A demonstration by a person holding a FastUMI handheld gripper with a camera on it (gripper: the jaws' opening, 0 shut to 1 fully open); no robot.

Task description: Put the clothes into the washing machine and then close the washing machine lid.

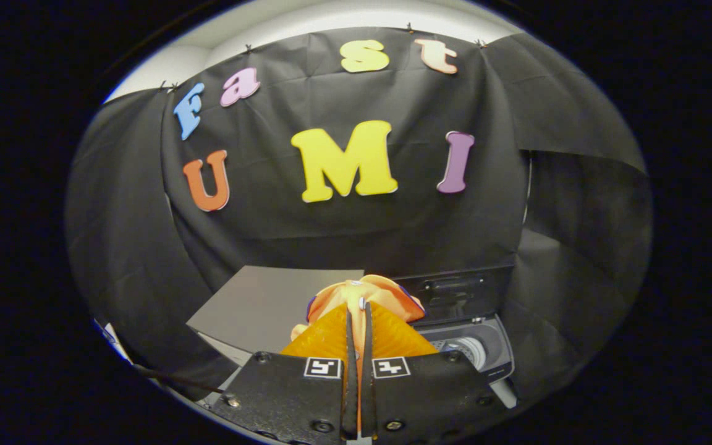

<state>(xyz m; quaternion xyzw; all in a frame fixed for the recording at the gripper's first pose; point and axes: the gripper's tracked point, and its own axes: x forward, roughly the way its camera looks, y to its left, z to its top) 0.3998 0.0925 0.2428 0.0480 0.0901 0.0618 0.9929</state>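
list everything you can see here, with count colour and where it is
garment: one, orange with a bit of purple, bunched between the fingers and bulging just ahead of them
washing machine: one, dark grey, lid raised, opening with pale drum showing just past the fingers, to their right
grey board: one, flat, beside the machine, left of the garment
black cloth wall: one, behind everything
gripper: one, black body with orange fingers, pressed close together on the garment

Gripper (pixel 358 309) raised, pointing 12 o'clock; orange fingers (pixel 325 340) nearly together, pinching orange cloth (pixel 362 293) at the tips.
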